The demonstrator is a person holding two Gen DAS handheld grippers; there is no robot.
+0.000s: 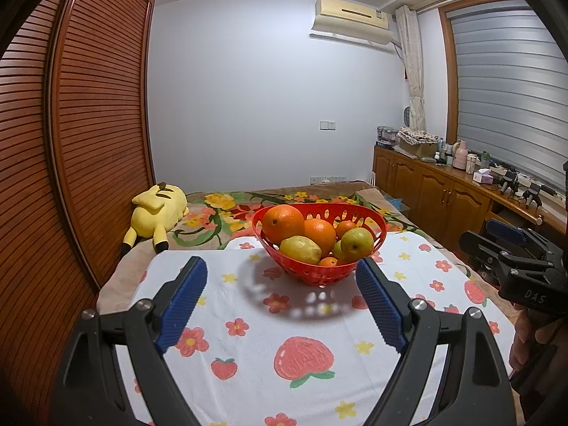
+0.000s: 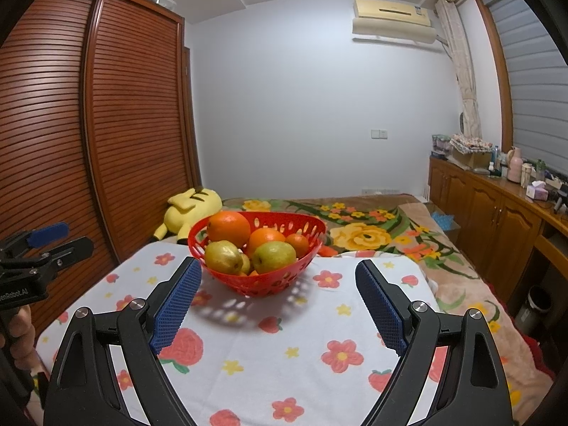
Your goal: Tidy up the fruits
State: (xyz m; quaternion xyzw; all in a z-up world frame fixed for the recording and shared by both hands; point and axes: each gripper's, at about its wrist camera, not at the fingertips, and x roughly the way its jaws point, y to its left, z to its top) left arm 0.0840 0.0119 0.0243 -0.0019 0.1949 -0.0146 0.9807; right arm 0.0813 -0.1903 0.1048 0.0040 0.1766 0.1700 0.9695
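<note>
A red perforated basket (image 1: 369, 213) stands on a white flowered cloth (image 1: 248, 319). It holds oranges (image 1: 283, 222) and green-yellow pears (image 1: 356, 243). My left gripper (image 1: 282, 266) is open and empty, just in front of the basket and a little above the cloth. In the right wrist view the basket (image 2: 305, 222) with an orange (image 2: 229, 229) and a pear (image 2: 273, 257) sits ahead and left. My right gripper (image 2: 278, 269) is open and empty in front of it. Each gripper shows at the edge of the other's view.
A yellow plush toy (image 1: 158, 213) lies on the flowered bedspread (image 1: 220, 220) behind the cloth. A slatted wooden wardrobe (image 1: 88, 124) stands at the left. A wooden cabinet (image 1: 443, 188) with clutter runs along the right wall.
</note>
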